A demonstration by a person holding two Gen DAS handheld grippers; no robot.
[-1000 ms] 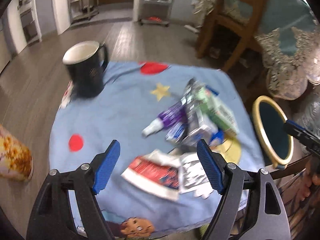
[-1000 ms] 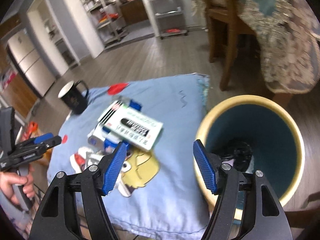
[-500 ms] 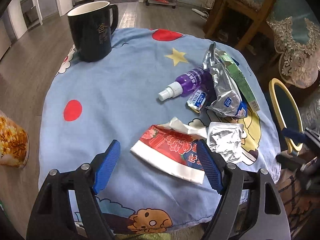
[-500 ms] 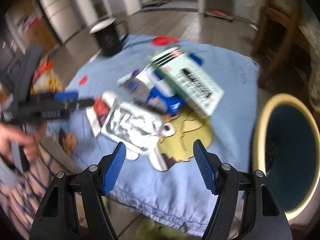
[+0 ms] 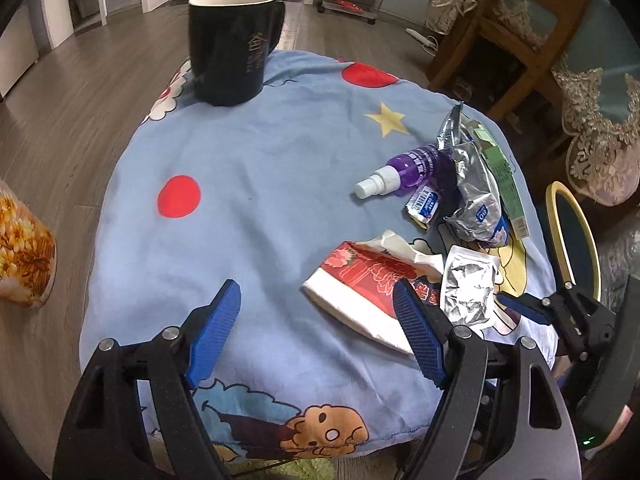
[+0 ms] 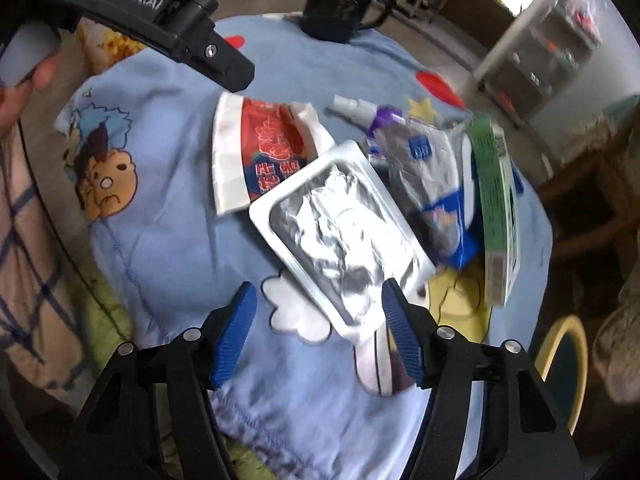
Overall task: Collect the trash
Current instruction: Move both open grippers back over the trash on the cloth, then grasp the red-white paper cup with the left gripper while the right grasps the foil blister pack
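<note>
A silver foil tray [image 6: 340, 236] lies near the front right edge of the table [image 5: 256, 184], its near corner just ahead of the right gripper [image 6: 316, 336], whose jaws are closing with nothing pressed between them. Touching the tray on its left is a torn red-and-white wrapper [image 5: 360, 284]. Beyond them lie a silver-and-blue pouch [image 5: 476, 196], a green box [image 5: 504, 176], a small blue-and-white sachet [image 5: 424, 204] and a purple spray bottle [image 5: 404, 168], all bunched together. The left gripper [image 5: 316, 336] hovers over the table's front edge, jaws wide apart and empty, its right finger overlapping the wrapper. The table wears a light blue cartoon cloth with red dots and a yellow star. A black mug [image 5: 232, 44] stands at the far side. A yellow-rimmed bin [image 5: 576, 240] sits on the wooden floor to the right, near a wooden chair [image 5: 516, 28].
</note>
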